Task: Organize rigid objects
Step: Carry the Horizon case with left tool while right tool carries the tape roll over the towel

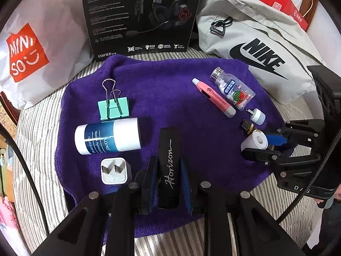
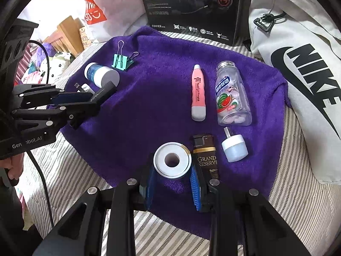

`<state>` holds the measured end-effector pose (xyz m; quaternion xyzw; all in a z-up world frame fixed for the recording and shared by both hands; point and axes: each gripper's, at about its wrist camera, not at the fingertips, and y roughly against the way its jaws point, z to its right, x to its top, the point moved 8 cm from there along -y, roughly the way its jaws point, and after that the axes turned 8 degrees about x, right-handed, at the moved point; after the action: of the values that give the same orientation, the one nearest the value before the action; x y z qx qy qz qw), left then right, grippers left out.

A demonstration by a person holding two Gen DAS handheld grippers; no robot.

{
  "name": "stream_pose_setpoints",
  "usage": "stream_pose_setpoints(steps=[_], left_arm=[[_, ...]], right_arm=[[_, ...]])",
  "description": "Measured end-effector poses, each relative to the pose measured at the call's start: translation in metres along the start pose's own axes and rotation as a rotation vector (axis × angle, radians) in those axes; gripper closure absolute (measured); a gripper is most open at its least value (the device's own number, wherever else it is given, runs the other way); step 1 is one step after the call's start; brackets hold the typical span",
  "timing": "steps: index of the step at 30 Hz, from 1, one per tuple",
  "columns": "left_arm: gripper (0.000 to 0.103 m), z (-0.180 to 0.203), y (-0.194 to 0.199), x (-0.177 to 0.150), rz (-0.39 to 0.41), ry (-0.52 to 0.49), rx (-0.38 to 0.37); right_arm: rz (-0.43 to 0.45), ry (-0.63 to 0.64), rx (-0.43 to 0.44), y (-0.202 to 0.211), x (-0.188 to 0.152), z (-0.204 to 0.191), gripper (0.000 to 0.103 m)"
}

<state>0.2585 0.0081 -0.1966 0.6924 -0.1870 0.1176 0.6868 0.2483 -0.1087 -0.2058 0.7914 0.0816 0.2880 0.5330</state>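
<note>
My left gripper [image 1: 169, 170] is shut on a black "Horizon" bar [image 1: 169, 162], held over the purple towel [image 1: 170, 85]. It shows at the left of the right wrist view [image 2: 100, 95]. My right gripper [image 2: 172, 170] is shut on a white tape roll [image 2: 172, 160], also seen in the left wrist view [image 1: 255, 141]. On the towel lie a white-blue lotion bottle [image 1: 106, 136], a green binder clip [image 1: 113, 108], a white plug [image 1: 114, 170], a pink pen [image 2: 198, 93], a clear candy bottle [image 2: 232, 98], a small white plug [image 2: 234, 147] and a brown "Grand Reserve" lighter [image 2: 205, 155].
A black Edifier headset box [image 1: 140, 15] stands behind the towel. A grey Nike bag [image 1: 266, 49] lies at the right, a white Miniso bag [image 1: 27, 53] at the left. The towel rests on striped bedding [image 2: 298, 202].
</note>
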Motion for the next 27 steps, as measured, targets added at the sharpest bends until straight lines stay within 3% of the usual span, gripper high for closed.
stream_pose_setpoints(steps=[21,27], left_arm=[[0.082,0.001,-0.027,0.007,-0.047,-0.005,0.009],[0.082,0.004,-0.033,0.008,-0.058,-0.011,0.013]], right_arm=[[-0.009,0.056,0.0,-0.003,-0.002,0.0,0.073],[-0.028,0.069,0.023,-0.003,-0.002,-0.002,0.067]])
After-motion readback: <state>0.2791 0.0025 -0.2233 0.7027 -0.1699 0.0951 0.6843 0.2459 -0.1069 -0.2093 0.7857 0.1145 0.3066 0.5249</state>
